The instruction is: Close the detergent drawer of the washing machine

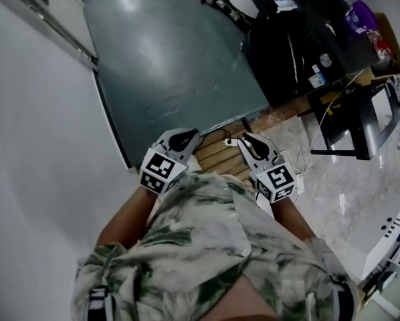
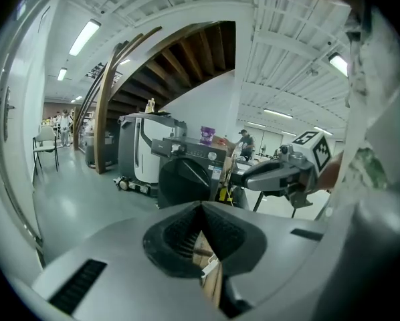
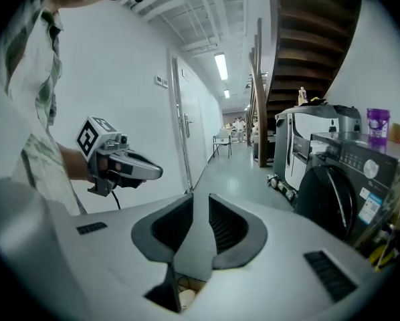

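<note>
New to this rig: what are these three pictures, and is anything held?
No robot: a person carries a two-jaw gripper in each hand. The head view looks down from the person's head at the left gripper and right gripper, held before the patterned shirt over a floor. The other two pictures come from cameras riding on each gripper. Left jaws are together, right jaws apart; both empty. The dark washing machine stands ahead, untouched.

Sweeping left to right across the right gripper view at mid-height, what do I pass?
left gripper → white door → chair → wooden staircase → washing machine
</note>
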Demonstrator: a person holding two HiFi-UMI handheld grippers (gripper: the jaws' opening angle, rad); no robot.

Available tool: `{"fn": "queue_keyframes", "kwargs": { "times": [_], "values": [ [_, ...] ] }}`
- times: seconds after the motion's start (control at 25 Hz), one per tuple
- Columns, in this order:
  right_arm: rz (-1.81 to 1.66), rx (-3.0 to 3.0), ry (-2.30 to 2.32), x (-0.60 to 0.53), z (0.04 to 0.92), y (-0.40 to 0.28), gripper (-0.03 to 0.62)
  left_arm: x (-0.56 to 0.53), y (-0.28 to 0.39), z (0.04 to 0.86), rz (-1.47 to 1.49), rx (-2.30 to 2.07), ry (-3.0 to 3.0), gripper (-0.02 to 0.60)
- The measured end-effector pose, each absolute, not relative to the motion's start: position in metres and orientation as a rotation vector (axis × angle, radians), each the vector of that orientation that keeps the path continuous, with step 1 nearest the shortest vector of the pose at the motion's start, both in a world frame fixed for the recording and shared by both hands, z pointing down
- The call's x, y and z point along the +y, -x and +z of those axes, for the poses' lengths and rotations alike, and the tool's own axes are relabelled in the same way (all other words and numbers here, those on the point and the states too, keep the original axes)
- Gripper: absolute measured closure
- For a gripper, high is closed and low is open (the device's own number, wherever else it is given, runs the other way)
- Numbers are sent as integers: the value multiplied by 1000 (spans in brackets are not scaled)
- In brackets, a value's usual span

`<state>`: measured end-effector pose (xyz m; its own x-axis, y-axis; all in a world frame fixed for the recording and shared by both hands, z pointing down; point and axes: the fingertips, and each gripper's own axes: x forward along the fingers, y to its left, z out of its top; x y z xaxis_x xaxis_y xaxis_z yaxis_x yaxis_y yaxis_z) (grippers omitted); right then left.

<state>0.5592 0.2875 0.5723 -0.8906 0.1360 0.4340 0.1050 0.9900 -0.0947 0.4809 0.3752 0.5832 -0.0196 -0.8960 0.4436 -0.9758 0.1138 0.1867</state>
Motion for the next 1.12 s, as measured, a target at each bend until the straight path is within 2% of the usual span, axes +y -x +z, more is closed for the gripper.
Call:
{"fn": "queue_keyframes", "kwargs": {
  "times": [0.36,0.68,1.12],
  "values": [
    [47,-2619,284,319,538,-459,505,421,-395,545,142,-2034,-1704,558],
    [40,-2571,390,319,557,-370,477,431,-319,568,111,-2064,-1588,558],
    [115,-2558,426,250,550,-199,477,355,-153,547,157,-2041,-1567,558]
  ]
}}
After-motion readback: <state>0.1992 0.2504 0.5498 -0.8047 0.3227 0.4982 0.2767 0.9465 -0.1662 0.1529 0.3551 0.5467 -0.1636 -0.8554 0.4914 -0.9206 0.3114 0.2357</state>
